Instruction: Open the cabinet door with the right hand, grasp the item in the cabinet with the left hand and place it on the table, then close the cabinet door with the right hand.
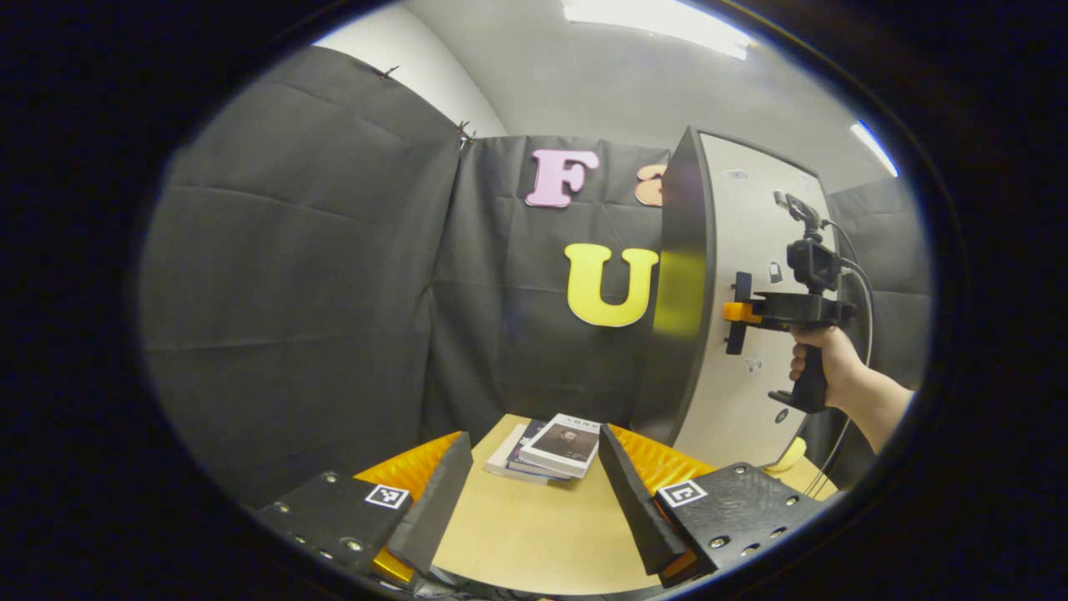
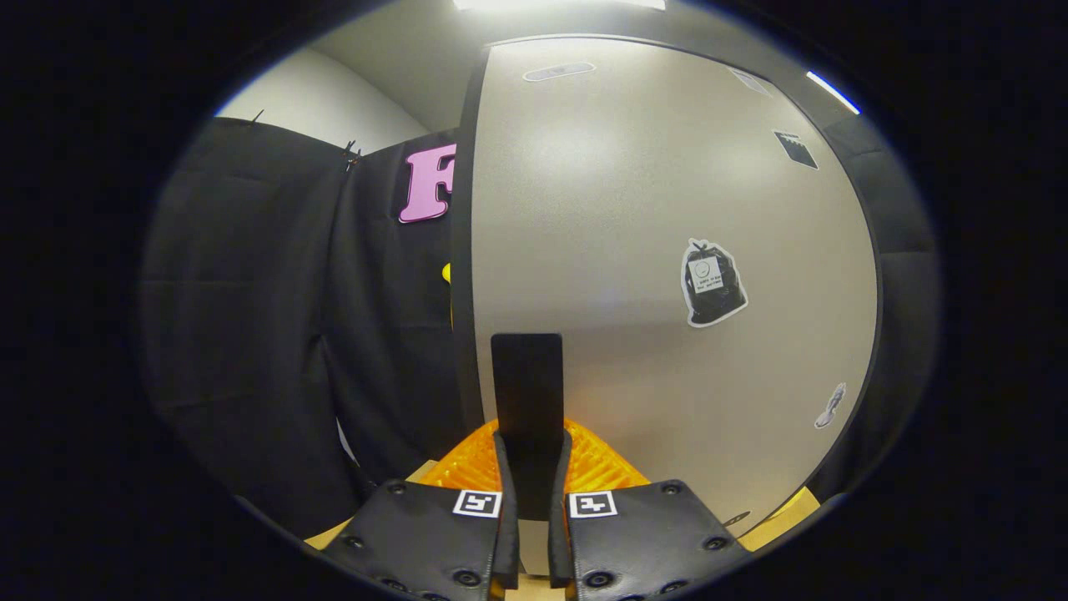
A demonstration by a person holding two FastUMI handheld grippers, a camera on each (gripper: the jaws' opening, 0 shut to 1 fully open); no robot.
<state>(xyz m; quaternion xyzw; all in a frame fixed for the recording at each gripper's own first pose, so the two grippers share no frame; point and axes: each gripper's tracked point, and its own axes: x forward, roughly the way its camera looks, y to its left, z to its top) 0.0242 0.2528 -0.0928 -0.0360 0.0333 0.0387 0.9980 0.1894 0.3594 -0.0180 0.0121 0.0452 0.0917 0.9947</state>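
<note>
Right gripper (image 2: 528, 509) clamped on door handle (image 2: 526, 392); door (image 1: 743, 300) looks ajar, cabinet contents hidden. Left gripper (image 1: 534, 492) spread apart, holding nothing, above table (image 1: 534, 534) with books (image 1: 551, 448).

Recording booth, black cloth walls (image 1: 317, 275), wooden table (image 1: 534, 526), cabinet door (image 2: 659, 275)

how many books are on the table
3, as far as I can tell: one stack of books on the table left of the cabinet door, beyond the open left gripper. More may be hidden underneath.
</note>
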